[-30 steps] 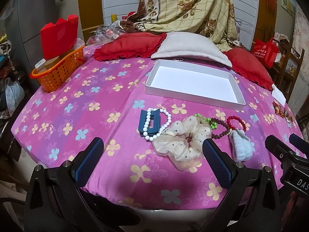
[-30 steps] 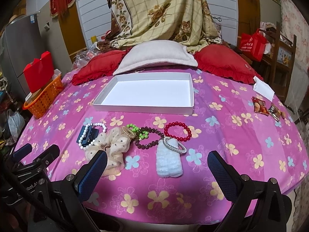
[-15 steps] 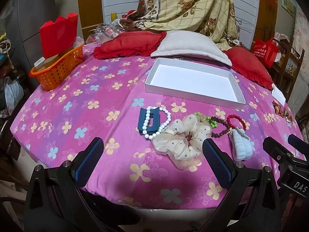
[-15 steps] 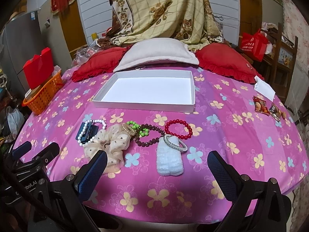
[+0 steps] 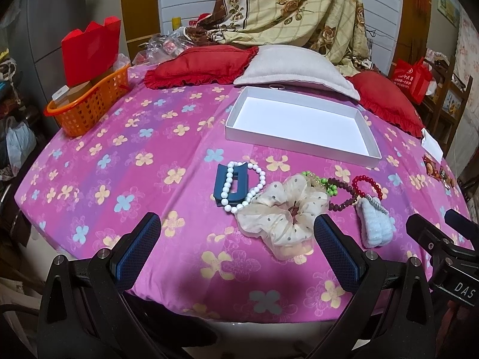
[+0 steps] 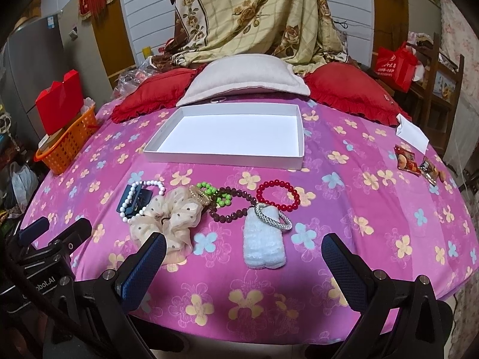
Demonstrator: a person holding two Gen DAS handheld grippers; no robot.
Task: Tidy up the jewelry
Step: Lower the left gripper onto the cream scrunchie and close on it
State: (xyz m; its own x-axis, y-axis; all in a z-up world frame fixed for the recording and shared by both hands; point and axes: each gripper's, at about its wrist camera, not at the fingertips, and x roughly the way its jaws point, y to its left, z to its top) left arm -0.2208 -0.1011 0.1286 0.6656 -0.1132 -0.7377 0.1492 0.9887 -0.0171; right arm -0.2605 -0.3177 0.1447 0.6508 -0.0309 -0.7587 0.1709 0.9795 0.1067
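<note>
White tray [image 6: 221, 158] sits toward the far edge of the pink flowered bed cover [image 6: 374, 209], nothing in it, long axis running left-right along that edge. Orange basket [image 5: 86, 107] at the far left corner holds a red box [image 5: 89, 51] standing upright plus some smaller cartons.

Jewelry lies in one row parallel to the near edge, between tray and my tongs. Count, left to right: one blue hair claw [image 5: 232, 184], long axis pointing from the near edge toward the tray; one white pearl bracelet [image 5: 259, 179] draped over it; one cream dotted scrunchie [image 6: 170, 218]; one green bead bracelet [image 6: 217, 194]; one dark maroon bead bracelet [image 6: 236, 206]; one red bead bracelet [image 6: 278, 196]; one silver bangle [image 6: 274, 217] resting on the far end of one white fuzzy piece [image 6: 263, 245], whose long axis points at the tray.

My left tongs [image 5: 236, 251] spread wide, pinching nothing, at the near edge facing the scrunchie. My right tongs [image 6: 244, 266] also spread, holding nothing, fuzzy piece between the tips.
</note>
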